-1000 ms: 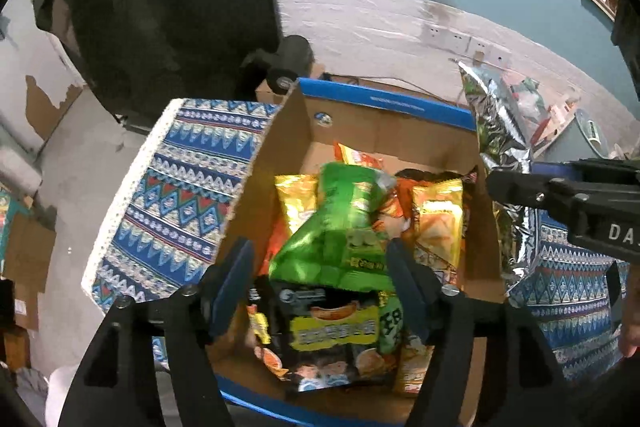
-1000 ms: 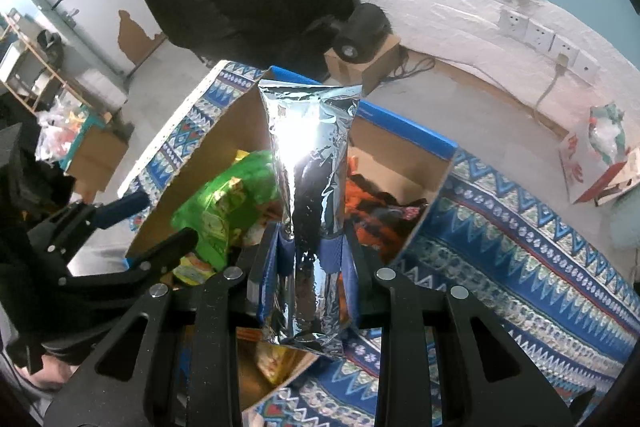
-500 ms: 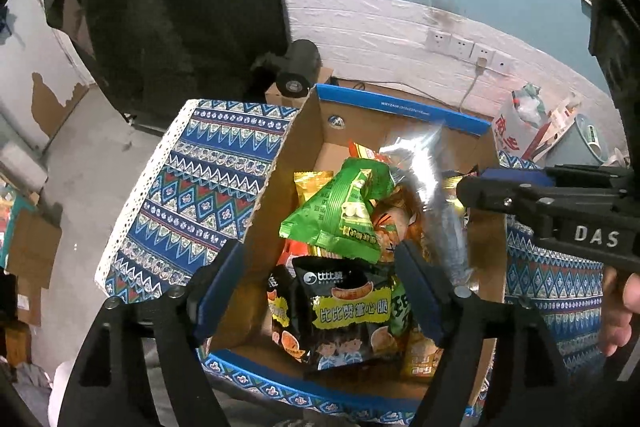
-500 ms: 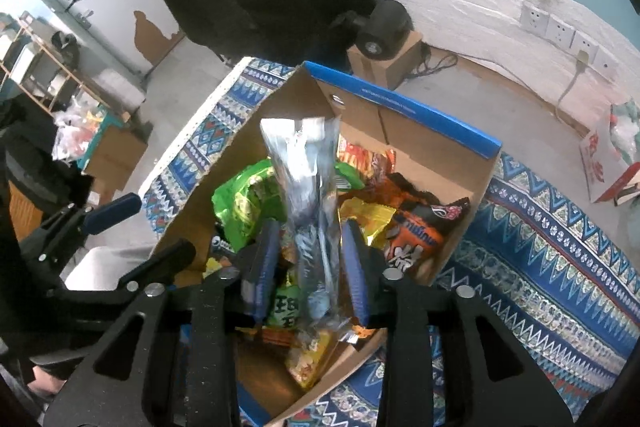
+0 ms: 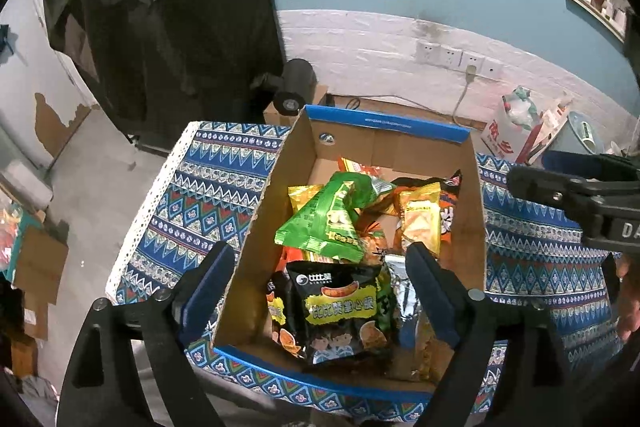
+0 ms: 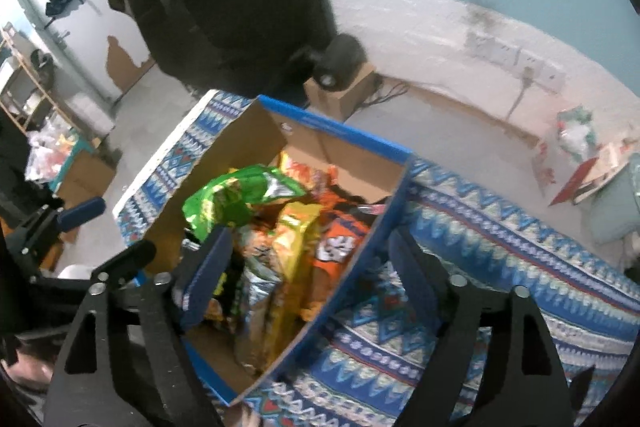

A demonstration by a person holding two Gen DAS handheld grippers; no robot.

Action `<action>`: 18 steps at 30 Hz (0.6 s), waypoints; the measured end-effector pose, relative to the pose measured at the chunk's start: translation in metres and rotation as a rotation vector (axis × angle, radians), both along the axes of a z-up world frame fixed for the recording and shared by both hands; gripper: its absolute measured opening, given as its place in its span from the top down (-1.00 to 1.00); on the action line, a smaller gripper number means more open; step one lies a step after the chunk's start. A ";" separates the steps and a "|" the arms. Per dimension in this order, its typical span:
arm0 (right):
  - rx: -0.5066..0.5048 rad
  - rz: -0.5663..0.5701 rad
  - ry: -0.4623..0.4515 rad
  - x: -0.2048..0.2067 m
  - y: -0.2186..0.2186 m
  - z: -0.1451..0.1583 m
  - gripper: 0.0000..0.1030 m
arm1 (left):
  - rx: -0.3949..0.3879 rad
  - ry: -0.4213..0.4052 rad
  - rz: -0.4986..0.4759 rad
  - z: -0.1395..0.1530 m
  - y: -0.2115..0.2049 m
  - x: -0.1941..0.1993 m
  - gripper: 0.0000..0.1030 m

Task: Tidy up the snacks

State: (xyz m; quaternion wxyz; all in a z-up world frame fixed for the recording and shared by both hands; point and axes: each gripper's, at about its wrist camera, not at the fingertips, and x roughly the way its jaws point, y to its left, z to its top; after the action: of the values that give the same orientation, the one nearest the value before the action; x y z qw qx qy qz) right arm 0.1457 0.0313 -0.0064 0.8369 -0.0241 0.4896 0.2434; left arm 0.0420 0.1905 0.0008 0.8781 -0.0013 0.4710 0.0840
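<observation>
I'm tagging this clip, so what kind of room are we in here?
Probably a lived-in home room or storeroom: a cardboard box of snacks sits on a patterned tablecloth, with wall sockets on a scuffed white wall and peeling paint nearby.

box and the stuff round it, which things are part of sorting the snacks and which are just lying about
Part of the job:
- cardboard box
- green snack bag
- black snack bag
- yellow snack bag
- silver foil bag
- left gripper, open
- right gripper, open

Just lying about:
- patterned cloth
- wall sockets
- black lamp
- red and white bag
</observation>
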 end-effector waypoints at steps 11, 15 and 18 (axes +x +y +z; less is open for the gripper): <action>-0.031 -0.042 -0.086 -0.036 -0.035 0.017 -0.59 | 0.015 -0.025 -0.052 0.012 -0.027 -0.009 -0.84; -0.032 -0.054 -0.094 -0.047 -0.048 0.017 -0.59 | 0.025 -0.034 -0.061 0.012 -0.031 -0.011 -0.89; -0.055 -0.054 -0.107 -0.052 -0.056 0.016 -0.59 | 0.020 -0.029 -0.064 0.012 -0.035 -0.011 -0.91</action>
State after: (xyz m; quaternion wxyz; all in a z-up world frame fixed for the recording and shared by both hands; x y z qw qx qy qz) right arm 0.0933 -0.0246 0.0092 0.8672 -0.0470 0.4510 0.2057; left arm 0.0315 0.1556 0.0131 0.8871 0.0213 0.4570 0.0606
